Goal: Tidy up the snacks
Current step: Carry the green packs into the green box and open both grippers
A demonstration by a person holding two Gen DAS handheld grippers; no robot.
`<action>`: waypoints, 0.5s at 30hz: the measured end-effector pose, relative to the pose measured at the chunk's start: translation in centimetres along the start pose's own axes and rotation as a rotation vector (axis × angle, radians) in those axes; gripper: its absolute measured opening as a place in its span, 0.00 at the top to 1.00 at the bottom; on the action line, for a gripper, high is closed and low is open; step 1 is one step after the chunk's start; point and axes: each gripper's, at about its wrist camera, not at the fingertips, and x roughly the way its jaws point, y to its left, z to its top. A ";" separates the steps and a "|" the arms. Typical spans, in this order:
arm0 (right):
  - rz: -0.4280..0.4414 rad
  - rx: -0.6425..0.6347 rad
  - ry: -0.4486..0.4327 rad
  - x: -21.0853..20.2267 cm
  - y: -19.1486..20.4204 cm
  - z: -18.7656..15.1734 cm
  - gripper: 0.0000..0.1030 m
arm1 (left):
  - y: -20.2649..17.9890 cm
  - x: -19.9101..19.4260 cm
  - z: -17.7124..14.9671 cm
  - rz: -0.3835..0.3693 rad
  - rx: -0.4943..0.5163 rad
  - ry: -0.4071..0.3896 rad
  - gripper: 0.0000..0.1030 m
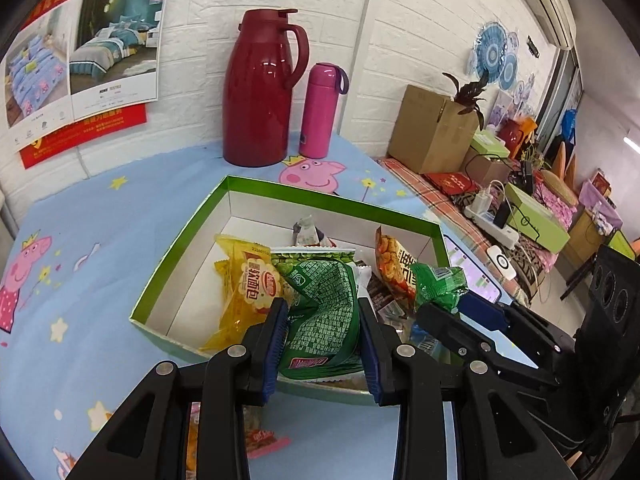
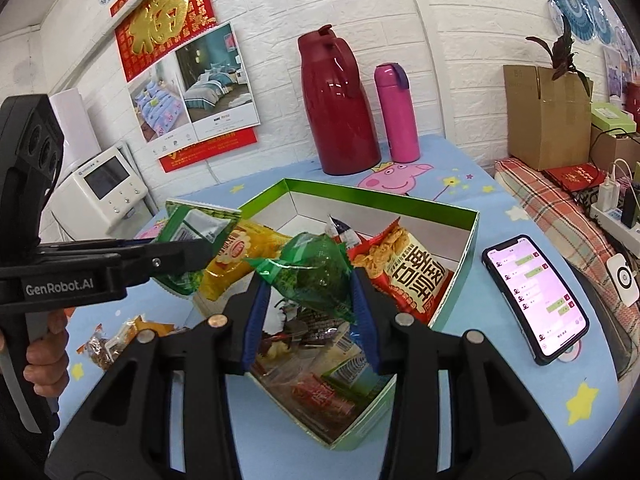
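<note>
Blue cartoon tablecloth (image 1: 120, 220) below white brick wall (image 1: 200, 20)

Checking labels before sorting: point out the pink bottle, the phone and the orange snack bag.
pink bottle (image 2: 398, 116), right wrist view, mid body.
phone (image 2: 536, 296), right wrist view, lit screen.
orange snack bag (image 2: 412, 272), right wrist view, printed front.

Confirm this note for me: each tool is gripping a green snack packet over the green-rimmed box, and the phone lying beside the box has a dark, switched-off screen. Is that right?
Not quite. The phone beside the green-rimmed box is switched on: the right wrist view shows a lit chat screen. The rest holds: the left tool and the right tool each grip a green snack packet over the box.
</note>
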 end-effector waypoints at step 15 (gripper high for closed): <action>-0.066 -0.050 -0.009 0.1 -0.4 -0.9 0.13 | 2.3 -0.5 -1.9 0.094 -0.043 -0.073 0.14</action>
